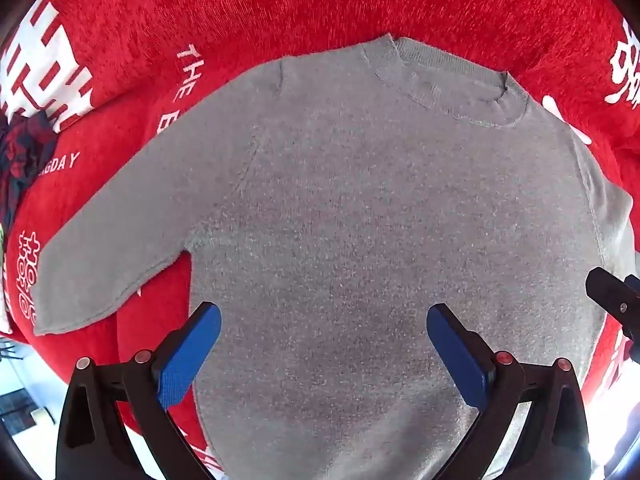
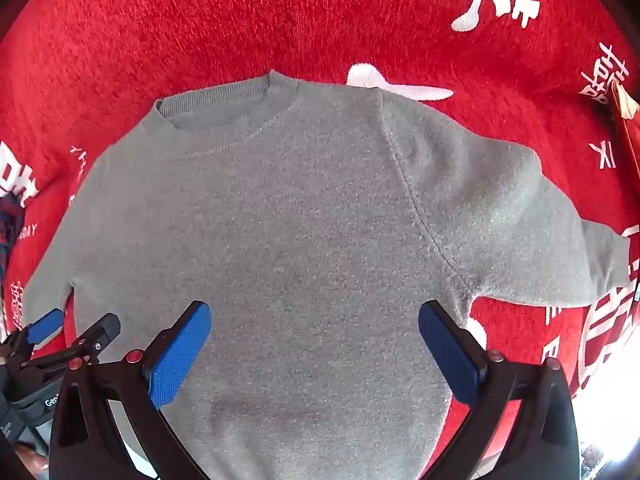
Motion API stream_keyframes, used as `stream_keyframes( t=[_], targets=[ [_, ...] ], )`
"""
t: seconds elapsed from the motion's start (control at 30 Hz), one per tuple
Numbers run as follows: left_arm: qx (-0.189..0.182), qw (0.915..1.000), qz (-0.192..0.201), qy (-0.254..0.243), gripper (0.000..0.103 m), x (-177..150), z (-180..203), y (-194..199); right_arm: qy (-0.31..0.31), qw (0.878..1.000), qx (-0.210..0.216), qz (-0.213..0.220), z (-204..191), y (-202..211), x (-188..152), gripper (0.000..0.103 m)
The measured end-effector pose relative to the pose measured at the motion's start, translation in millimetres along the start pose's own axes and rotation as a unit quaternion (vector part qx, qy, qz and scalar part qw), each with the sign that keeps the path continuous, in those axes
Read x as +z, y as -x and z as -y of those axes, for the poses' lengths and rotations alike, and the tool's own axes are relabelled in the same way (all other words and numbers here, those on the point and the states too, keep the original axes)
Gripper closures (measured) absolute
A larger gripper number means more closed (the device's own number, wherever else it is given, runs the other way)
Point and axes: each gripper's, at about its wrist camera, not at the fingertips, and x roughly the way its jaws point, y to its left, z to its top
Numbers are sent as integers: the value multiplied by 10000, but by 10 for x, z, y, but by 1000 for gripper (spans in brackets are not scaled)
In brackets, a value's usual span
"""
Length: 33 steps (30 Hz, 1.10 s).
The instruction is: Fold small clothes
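Left sleeve stretches out past the left gripper (image 1: 324, 322), whose blue pads stand wide apart over the grey sweater (image 1: 340, 200), gripping nothing. The sweater lies flat and face up on the red printed blanket (image 1: 280, 4), ribbed collar on the far side. Further right, the right gripper (image 2: 315, 322) hangs equally spread, empty, right sleeve angling outward beyond it.

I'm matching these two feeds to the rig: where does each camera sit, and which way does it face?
Left wrist: on the left gripper, facing down at the grey sweater, its left sleeve; own open blue fingers show.
Right wrist: on the right gripper, facing down at the right sleeve; own open fingers show.
Shared: sweater, red blanket, each other's gripper at the edge.
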Motion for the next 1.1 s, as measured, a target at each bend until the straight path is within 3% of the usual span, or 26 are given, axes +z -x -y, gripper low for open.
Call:
stream_keyframes(
  t=[0.13,0.27,1.1],
  targets=[
    [159,9998,38,-102,0,-7,-16,-59,3,10000,-38,-35,4,10,17,0],
    [150,9998,-113,-105,0,-40,2,-104,19,10000,-49,-46,-2,12,28,0],
    [204,9997,-165,12,0,-57,-71,-146,132,9998,-95,-115,-90,-29,21,0]
  ],
)
